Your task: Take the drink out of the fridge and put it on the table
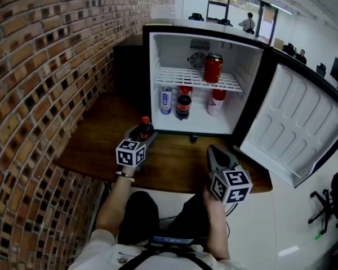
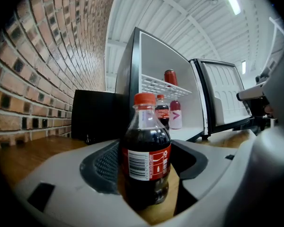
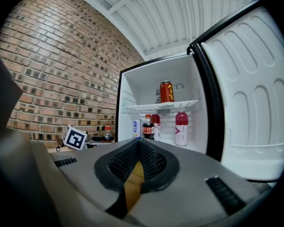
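Your left gripper point(image 1: 141, 136) had its jaws set wide around the cola bottle point(image 2: 146, 161), the meshed pads point(image 2: 100, 167) cupping its label band. As far as the left gripper view showed, they were bearing on it. The bottle stood upright, orange cap up, out of the fridge point(image 1: 158, 55) and over the wooden table point(image 1: 174, 165) in front of it, toward the brick wall point(image 1: 45, 94). Whether its base was resting on the wood or hanging just clear of it could not be read. Your right gripper point(image 1: 213, 152) was low over the table's near edge, jaws drawn together with nothing between them. The door point(image 1: 293, 122) stood open, with a red can point(image 1: 213, 68) on the wire shelf point(image 1: 177, 76) and a second cola bottle point(image 1: 183, 106), a small can point(image 1: 166, 101) and a pink bottle point(image 1: 217, 101) below.

Judged risks:
- If you let go before the base sat flat, the tall, narrow bottle could drop and topple.
- If you opened only partway and pulled back, a curved pad could catch the round body and drag or tip it.
- A smooth wall in a wide grip could slide or twist if you tilted the gripper.
- The bottle looked well in from the table's front edge, so rolling off seemed the lesser worry.
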Motion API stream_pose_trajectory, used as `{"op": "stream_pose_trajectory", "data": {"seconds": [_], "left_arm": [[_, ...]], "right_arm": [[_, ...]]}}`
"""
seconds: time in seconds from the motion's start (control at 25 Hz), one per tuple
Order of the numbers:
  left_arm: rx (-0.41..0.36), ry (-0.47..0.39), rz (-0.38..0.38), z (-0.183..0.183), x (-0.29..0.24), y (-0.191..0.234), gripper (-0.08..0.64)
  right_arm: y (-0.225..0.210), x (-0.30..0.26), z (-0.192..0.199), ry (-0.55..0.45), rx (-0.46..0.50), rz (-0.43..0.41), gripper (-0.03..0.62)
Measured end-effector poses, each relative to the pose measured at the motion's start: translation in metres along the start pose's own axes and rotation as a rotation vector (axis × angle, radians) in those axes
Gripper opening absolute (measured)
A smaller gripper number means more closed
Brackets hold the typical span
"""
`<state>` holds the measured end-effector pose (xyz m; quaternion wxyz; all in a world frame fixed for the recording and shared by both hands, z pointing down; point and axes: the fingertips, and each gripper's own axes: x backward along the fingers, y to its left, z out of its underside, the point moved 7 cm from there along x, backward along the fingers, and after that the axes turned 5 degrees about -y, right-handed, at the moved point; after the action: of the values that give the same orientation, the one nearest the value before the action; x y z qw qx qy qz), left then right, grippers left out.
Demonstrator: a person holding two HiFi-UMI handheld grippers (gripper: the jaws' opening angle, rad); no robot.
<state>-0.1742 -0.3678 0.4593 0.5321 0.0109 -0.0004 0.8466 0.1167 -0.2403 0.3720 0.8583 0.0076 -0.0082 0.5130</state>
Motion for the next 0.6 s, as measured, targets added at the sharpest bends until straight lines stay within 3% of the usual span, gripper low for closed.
{"op": "stream_pose_trajectory", "data": {"seconds": [0.24,0.48,0.6], "left_arm": [[0.028,-0.036,0.008,-0.011,0.01,0.0,0.333],[0.007,-0.089,-0.008,-0.035,0.05,-0.012,0.333],[0.0,-0.093,-0.015,-0.044,0.066,-0.018,0.304]], "right_arm": [[-0.002,0.002,-0.002,-0.001,-0.003,0.01,0.017],[-0.007,0.003,-0.001,-0.002,-0.003,0.018,0.017],[-0.007,0.003,0.0,0.0,-0.002,0.019,0.017]]}}
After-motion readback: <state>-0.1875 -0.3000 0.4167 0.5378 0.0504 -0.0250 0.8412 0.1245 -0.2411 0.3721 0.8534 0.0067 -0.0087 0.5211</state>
